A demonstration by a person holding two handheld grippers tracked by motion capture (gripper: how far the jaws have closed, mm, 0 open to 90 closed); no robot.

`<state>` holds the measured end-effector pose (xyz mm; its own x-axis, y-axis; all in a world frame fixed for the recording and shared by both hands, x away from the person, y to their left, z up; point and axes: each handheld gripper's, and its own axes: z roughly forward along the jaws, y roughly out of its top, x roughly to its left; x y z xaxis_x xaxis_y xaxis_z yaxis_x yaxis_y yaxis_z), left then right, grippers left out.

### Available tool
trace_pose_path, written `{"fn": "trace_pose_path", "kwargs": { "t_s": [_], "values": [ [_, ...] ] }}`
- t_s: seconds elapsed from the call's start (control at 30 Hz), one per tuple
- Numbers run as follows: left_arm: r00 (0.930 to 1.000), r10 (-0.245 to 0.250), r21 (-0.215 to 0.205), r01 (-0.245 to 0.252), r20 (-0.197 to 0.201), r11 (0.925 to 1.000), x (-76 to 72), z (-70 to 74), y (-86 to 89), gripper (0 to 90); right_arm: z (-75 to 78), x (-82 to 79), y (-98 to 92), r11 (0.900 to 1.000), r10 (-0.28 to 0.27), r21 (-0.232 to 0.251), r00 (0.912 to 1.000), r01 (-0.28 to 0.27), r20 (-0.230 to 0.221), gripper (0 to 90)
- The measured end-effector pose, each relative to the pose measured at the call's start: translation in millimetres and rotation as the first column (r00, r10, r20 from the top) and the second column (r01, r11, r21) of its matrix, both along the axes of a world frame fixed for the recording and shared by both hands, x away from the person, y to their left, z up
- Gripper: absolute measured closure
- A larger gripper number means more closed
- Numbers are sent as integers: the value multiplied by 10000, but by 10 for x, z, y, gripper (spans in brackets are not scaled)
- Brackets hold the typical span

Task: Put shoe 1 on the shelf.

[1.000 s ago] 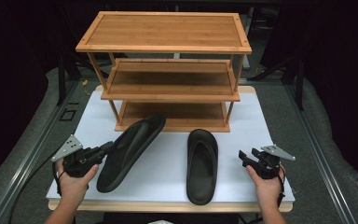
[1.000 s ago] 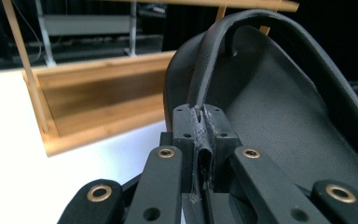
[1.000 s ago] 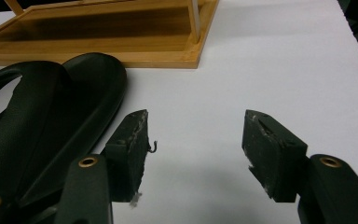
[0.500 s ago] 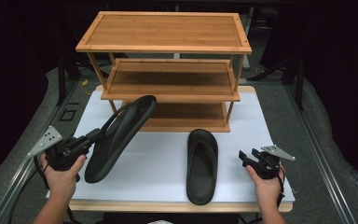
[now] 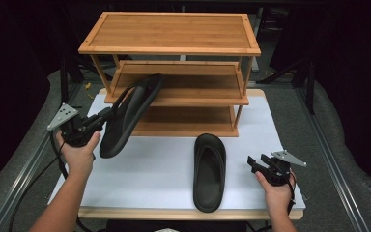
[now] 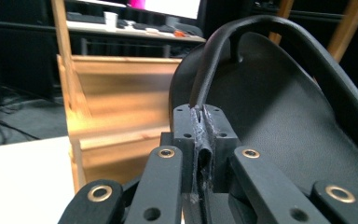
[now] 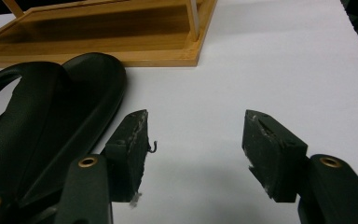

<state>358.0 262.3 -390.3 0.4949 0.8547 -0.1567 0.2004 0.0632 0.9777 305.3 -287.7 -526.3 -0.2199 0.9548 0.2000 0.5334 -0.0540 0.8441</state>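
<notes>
Your left gripper (image 5: 107, 114) is clamped on the strap of a black flip-flop (image 5: 130, 115), holding it lifted and tilted at the wooden shoe rack's (image 5: 174, 48) middle shelf; your right gripper (image 5: 252, 164), jaws apart, rests on the desk (image 5: 159, 169) just beside the second flip-flop (image 5: 209, 171); the rack's shelves look bare.

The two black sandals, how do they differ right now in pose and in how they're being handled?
The left sandal is lifted and tilted, its toe up by the middle shelf of the wooden rack; the right sandal lies flat on the white table. The left gripper is shut on the left sandal's strap; the right gripper sits open beside the right sandal, apart from it. Both are black thong sandals.
</notes>
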Motion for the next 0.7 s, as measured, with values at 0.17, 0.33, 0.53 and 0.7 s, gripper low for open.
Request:
{"fn": "trace_pose_path", "kwargs": {
  "t_s": [0.17, 0.33, 0.53, 0.7],
  "values": [
    [9987, 506, -81, -506, 61, 9987, 227, 55, -79, 850, 1, -1, 4, 10000, 38, 21, 10000, -38, 11, 406],
    [9948, 1013, -129, -1013, 64, 9948, 450, 105, -139, 850, -2, 2, 9, 9999, 104, -5, 9999, -104, -1, 406],
    [9876, 1568, -219, -1566, 64, 9874, 671, 167, -185, 850, -2, 3, 10, 9999, 134, 30, 9999, -134, 1, 406],
    [9812, 1927, -300, -1928, -67, 9808, 839, 187, -232, 850, -3, 4, 16, 9998, 189, 68, 9998, -189, 3, 406]
  ]
}}
